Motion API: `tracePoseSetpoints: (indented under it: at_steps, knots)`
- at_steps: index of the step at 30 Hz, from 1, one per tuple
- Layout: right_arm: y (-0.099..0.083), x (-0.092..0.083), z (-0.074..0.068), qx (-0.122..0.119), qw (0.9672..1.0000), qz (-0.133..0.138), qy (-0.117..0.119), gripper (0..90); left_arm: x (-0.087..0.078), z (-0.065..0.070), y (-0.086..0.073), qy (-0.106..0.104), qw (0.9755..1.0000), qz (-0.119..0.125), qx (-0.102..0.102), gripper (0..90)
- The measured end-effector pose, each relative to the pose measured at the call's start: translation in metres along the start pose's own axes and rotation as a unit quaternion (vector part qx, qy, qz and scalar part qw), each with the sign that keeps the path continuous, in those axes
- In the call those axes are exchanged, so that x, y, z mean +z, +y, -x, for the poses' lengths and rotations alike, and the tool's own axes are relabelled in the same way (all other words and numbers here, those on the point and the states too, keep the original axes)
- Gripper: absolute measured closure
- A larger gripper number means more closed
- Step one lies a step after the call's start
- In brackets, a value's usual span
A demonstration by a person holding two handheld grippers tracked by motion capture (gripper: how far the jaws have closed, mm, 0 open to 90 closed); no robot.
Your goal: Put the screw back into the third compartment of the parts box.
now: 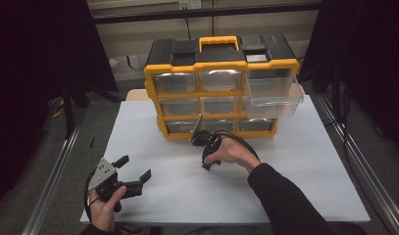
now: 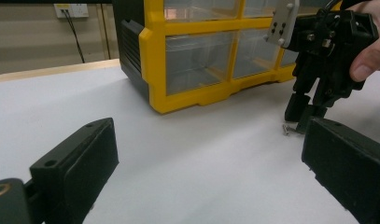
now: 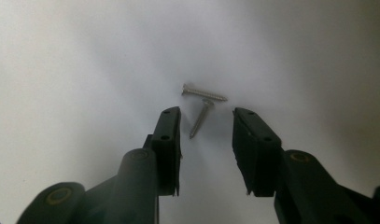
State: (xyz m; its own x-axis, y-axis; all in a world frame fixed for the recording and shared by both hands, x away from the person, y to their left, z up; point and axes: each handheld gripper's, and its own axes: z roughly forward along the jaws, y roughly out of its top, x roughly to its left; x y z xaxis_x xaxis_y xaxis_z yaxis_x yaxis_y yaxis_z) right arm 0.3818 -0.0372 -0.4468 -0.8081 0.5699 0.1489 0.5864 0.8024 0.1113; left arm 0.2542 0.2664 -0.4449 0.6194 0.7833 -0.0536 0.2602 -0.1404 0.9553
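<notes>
We see our right tongs point(image 3: 206, 116) pointed down at the white table point(image 1: 295, 161), just in front of the yellow and black drawer cabinet point(image 1: 221, 88). In the right gripper view two small silver screws lie on the table: one screw point(image 3: 200, 119) sits lengthwise between the two black jaws, and the other screw point(image 3: 204, 92) lies crosswise just beyond the tips, touching or nearly touching the head of the first. The jaws stand partly apart on either side of the nearer screw, and the pads do not press on it; nothing is gripped.

In the left gripper view the right tongs point(image 2: 305, 116) hang with their tips at the table, and a screw point(image 2: 285, 129) lies just beside them. Our right hand point(image 1: 231, 149) wraps the body of that tool.

Our left tongs point(image 1: 133, 169) rest near the front left of the table, well apart from the screws, held in our left hand point(image 1: 105, 205). Their jaws stand wide apart and hold nothing.

On the cabinet, the top right drawer point(image 1: 273, 90) is pulled out.
</notes>
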Motion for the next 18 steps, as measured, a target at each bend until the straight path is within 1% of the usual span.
tracePoseSetpoints:
  at_steps: [1, 2, 4, 5, 6, 7, 8, 9, 10, 12, 13, 16, 18]
  knots:
    - [0.0008, 0.0029, -0.002, 0.0, 1.0, -0.004, 0.0, 63.2, 0.0, 0.0, 0.0, 0.0, 1.0, 0.0, 0.0, 3.5]
    - [0.0009, 0.0021, -0.0015, -0.008, 0.9999, -0.008, -0.003, 63.7, 0.0001, 0.0003, -0.0001, -0.001, 1.0, 0.001, -0.003, 3.5]
    - [0.0012, 0.0027, -0.0033, 0.0, 1.0, -0.004, -0.003, 65.2, 0.0001, -0.0001, 0.0, 0.0, 1.0, 0.0, 0.0, 3.5]
    - [0.0008, 0.003, -0.0024, -0.006, 1.0, -0.003, -0.004, 66.4, 0.0001, -0.0002, 0.0, -0.001, 1.0, 0.0, 0.0, 3.5]
    - [0.0008, 0.003, -0.0024, -0.006, 1.0, -0.003, -0.004, 66.4, 0.0, -0.0002, 0.0, -0.001, 1.0, 0.0, 0.0, 3.5]
    - [0.0005, 0.0031, -0.0017, -0.005, 1.0, -0.002, -0.008, 70.5, 0.0, -0.0001, -0.0001, -0.001, 1.0, 0.0, 0.0, 3.5]
    - [0.0005, 0.0031, -0.0017, -0.005, 1.0, -0.002, -0.008, 70.5, 0.0, -0.0001, -0.0001, -0.001, 1.0, 0.0, 0.0, 3.5]
    - [-0.0005, 0.0032, 0.0006, -0.005, 1.0, 0.001, -0.007, 74.8, 0.0005, 0.0001, -0.0005, -0.006, 1.0, 0.0, -0.003, 3.5]
    - [-0.0005, 0.0032, 0.0006, -0.005, 1.0, 0.001, -0.007, 74.8, 0.0005, 0.0001, -0.0005, -0.006, 1.0, 0.0, -0.003, 3.5]
    - [-0.0013, 0.0026, 0.0049, -0.003, 1.0, 0.003, -0.004, 80.6, 0.0004, 0.0008, -0.0002, -0.003, 1.0, 0.0, -0.002, 3.5]
    - [-0.0019, 0.0029, 0.0047, 0.001, 1.0, 0.005, -0.004, 81.6, 0.0004, 0.0008, -0.0001, -0.003, 1.0, 0.0, -0.002, 3.5]
    - [-0.0021, 0.0028, 0.0049, 0.0, 1.0, 0.004, -0.003, 82.6, 0.0012, 0.0004, -0.0004, -0.007, 1.0, 0.002, -0.004, 3.5]
    - [-0.0016, 0.003, 0.0056, -0.006, 1.0, 0.004, -0.007, 83.9, 0.0006, 0.0008, -0.0002, -0.004, 1.0, -0.001, -0.002, 3.5]
